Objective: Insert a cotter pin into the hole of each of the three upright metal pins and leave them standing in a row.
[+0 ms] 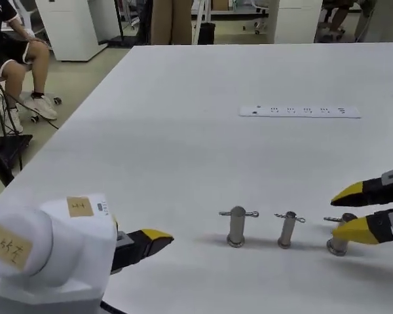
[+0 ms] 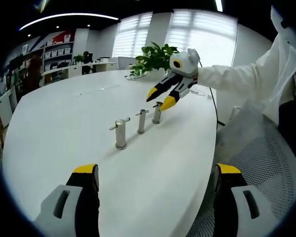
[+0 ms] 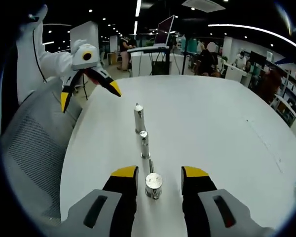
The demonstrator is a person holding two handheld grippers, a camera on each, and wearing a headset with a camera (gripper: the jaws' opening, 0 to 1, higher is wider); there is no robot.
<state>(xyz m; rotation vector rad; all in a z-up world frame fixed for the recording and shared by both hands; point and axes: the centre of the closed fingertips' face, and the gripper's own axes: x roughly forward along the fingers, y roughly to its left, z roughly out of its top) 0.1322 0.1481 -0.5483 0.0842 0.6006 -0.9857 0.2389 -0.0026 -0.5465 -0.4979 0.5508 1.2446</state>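
**Three upright pins on a matte white table (image 1: 183, 131); positions are given from the middle pin (image 1: 287, 229).**

- **Pins:** Each pin is a smooth grey metal cylinder with a flared foot.
- **First pin (image 1: 236, 227):** It stands beside the middle pin on the left gripper's side. A thin wire cotter pin (image 1: 238, 213) runs crosswise through its head.
- **Middle pin:** It carries a second cotter pin (image 1: 289, 217), looped at one end.
- **Third pin (image 1: 336, 247):** It stands on the middle pin's other side, between the parted black, yellow-tipped jaws of the right gripper (image 1: 346, 210), with a gap on each side. A wire end (image 1: 331, 219) projects from its head toward the middle pin.
- **Left gripper (image 2: 158, 170):** It sits well apart from the middle pin, beyond the first pin, with its jaws spread wide around nothing.
- **Head view:** This view adds a flat white power strip (image 1: 300, 112) well beyond the middle pin.
- **Left gripper view:** This view adds a leafy plant (image 2: 153, 57) past the row and a grey mesh chair (image 2: 256, 148).
- **Right gripper view:** This view looks onto the third pin's round, flat top.
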